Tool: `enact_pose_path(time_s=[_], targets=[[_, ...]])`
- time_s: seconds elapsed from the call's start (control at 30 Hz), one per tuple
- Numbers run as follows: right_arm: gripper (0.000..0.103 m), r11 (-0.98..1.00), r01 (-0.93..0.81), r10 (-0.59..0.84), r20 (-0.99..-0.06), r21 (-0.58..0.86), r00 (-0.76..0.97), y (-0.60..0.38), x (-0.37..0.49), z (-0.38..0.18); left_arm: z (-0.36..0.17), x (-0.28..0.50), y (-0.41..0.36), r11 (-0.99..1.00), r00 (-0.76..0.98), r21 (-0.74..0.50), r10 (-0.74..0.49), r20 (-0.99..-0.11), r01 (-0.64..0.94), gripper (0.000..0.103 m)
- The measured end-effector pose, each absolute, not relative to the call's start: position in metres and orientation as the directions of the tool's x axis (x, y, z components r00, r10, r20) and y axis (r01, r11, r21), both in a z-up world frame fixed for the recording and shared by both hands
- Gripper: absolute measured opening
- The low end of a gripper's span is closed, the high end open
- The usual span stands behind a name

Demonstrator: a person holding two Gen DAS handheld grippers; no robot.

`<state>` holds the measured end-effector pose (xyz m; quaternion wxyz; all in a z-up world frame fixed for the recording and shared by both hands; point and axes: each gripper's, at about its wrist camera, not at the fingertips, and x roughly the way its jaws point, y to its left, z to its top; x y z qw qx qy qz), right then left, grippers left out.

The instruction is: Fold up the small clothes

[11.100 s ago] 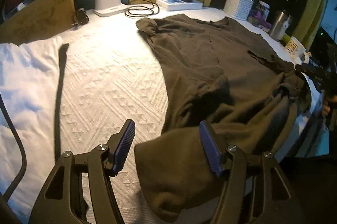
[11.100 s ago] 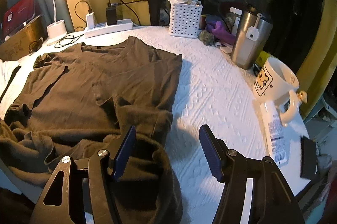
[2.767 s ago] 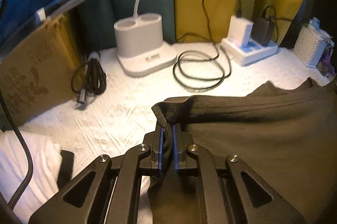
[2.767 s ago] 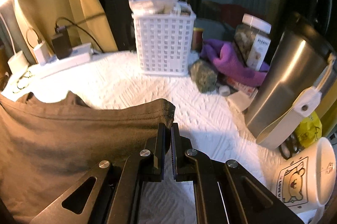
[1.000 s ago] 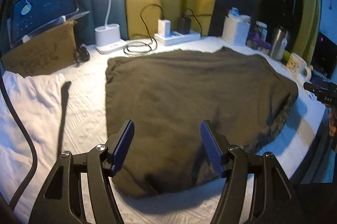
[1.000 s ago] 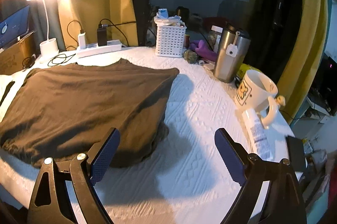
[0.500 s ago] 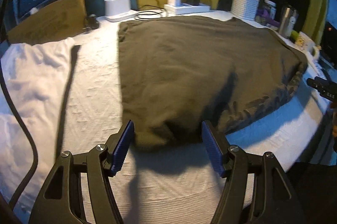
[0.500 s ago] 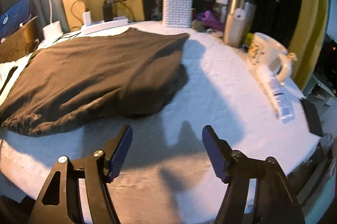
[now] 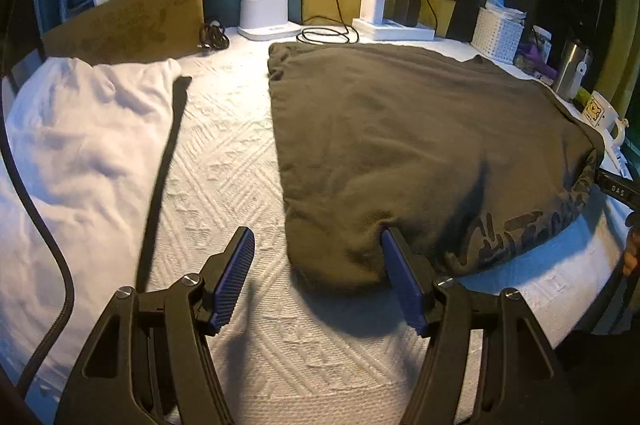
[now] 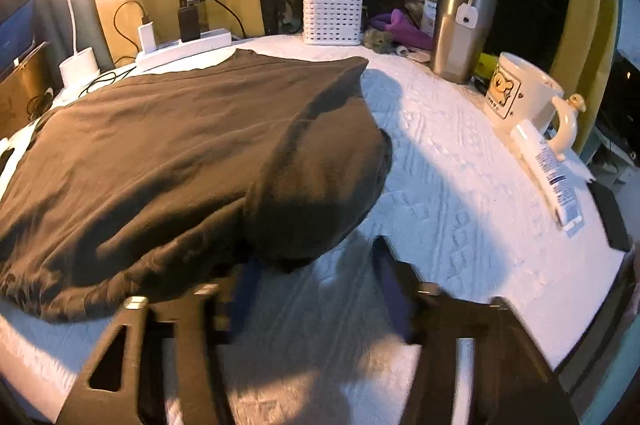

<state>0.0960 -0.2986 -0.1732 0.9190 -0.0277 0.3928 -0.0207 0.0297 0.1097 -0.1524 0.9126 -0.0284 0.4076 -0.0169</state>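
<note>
The dark olive-brown cotton T-shirt (image 9: 420, 145) lies folded over on itself on the white textured bedspread (image 9: 224, 177), and everything else can be placed from it. Its doubled near edge faces both grippers, which reads as a setup for the next fold: each tool is positioned at one near corner so the two can lift that edge together. The left gripper (image 9: 318, 281) stands with its blue-padded fingers (image 9: 234, 277) apart, straddling the shirt's near-left corner — one pad on bare bedspread just beside the cloth, the other at the fabric's edge, nothing yet pinched. The right gripper (image 10: 316, 285), blurred in its own view, sits at the shirt's near-right rounded corner; its jaws have just been closing, yet a gap remains and the pads press on no cloth, with only bedspread visible between them. Beyond the shirt's far-right corner stands a white perforated plastic basket (image 10: 332, 13), stuffed with what look like small paper packets that poke above its rim. To the right of that, a steel travel tumbler (image 10: 460, 29) stands with its lid on, contents hidden, and nearer along the shirt's right side a white ceramic mug with a bear print (image 10: 520, 93) sits upright — whether it holds anything cannot be told from this angle. A white tube (image 10: 548, 165) lies flat in front of the mug. Left of the shirt a rumpled white cloth (image 9: 80, 145) is bunched, apparently set aside.
</note>
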Motion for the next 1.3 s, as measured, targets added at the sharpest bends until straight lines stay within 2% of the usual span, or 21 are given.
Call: enact_pose_path(time_s=[0.03, 0.1, 0.17, 0.2, 0.23, 0.3, 0.4, 0.67, 0.93, 1.07, 1.2, 1.3], targets=[[0.035, 0.998, 0.012, -0.053, -0.722, -0.063, 0.690, -0.297, 0.097, -0.175, -0.156, 0.032, 0.109, 0.997, 0.659, -0.075, -0.062, -0.749, 0.008, 0.066], [0.031, 0.997, -0.008, -0.047, -0.715, -0.073, 0.698, -0.294, 0.098, -0.177, -0.160, 0.034, 0.110, 0.995, 0.655, -0.095, -0.078, -0.752, 0.009, 0.066], [0.021, 0.997, -0.022, -0.038, -0.716, -0.074, 0.697, -0.295, 0.098, -0.176, -0.160, 0.034, 0.107, 0.996, 0.662, -0.082, -0.072, -0.746, 0.016, 0.064], [0.014, 0.997, -0.020, -0.037, -0.719, -0.071, 0.694, -0.299, 0.099, -0.175, -0.160, 0.034, 0.106, 0.997, 0.668, -0.078, -0.071, -0.741, 0.019, 0.049], [0.013, 0.997, -0.019, -0.039, -0.720, -0.072, 0.693, -0.302, 0.099, -0.174, -0.160, 0.033, 0.104, 0.997, 0.673, -0.072, -0.070, -0.736, 0.025, 0.040], [0.011, 0.997, -0.011, -0.044, -0.719, -0.072, 0.694, -0.311, 0.097, -0.172, -0.159, 0.035, 0.102, 0.994, 0.666, -0.099, -0.106, -0.738, 0.048, 0.010], [0.010, 0.998, 0.003, -0.046, -0.715, -0.061, 0.698, -0.324, 0.095, -0.168, -0.153, 0.034, 0.093, 0.997, 0.679, -0.066, -0.082, -0.730, 0.050, 0.008], [0.009, 0.999, 0.012, -0.035, -0.666, -0.040, 0.745, -0.356, 0.096, -0.142, -0.112, 0.036, 0.100, 0.997, 0.729, -0.070, -0.065, -0.682, 0.024, 0.008], [0.009, 0.997, -0.064, 0.025, -0.595, -0.044, 0.803, -0.374, 0.106, -0.107, -0.084, 0.039, 0.093, 0.999, 0.761, -0.044, -0.023, -0.649, -0.007, 0.008], [0.007, 0.991, -0.074, -0.007, -0.605, -0.108, 0.796, -0.388, 0.113, -0.111, -0.094, 0.046, 0.094, 0.999, 0.736, -0.027, 0.008, -0.677, -0.036, 0.008], [0.007, 0.995, -0.085, 0.028, -0.657, -0.055, 0.754, -0.412, 0.119, -0.131, -0.112, 0.050, 0.093, 0.998, 0.683, -0.044, -0.007, -0.730, -0.037, 0.008], [0.007, 0.993, -0.086, 0.008, -0.683, -0.081, 0.730, -0.414, 0.118, -0.149, -0.118, 0.046, 0.092, 0.998, 0.659, -0.043, -0.010, -0.752, -0.034, 0.008]])
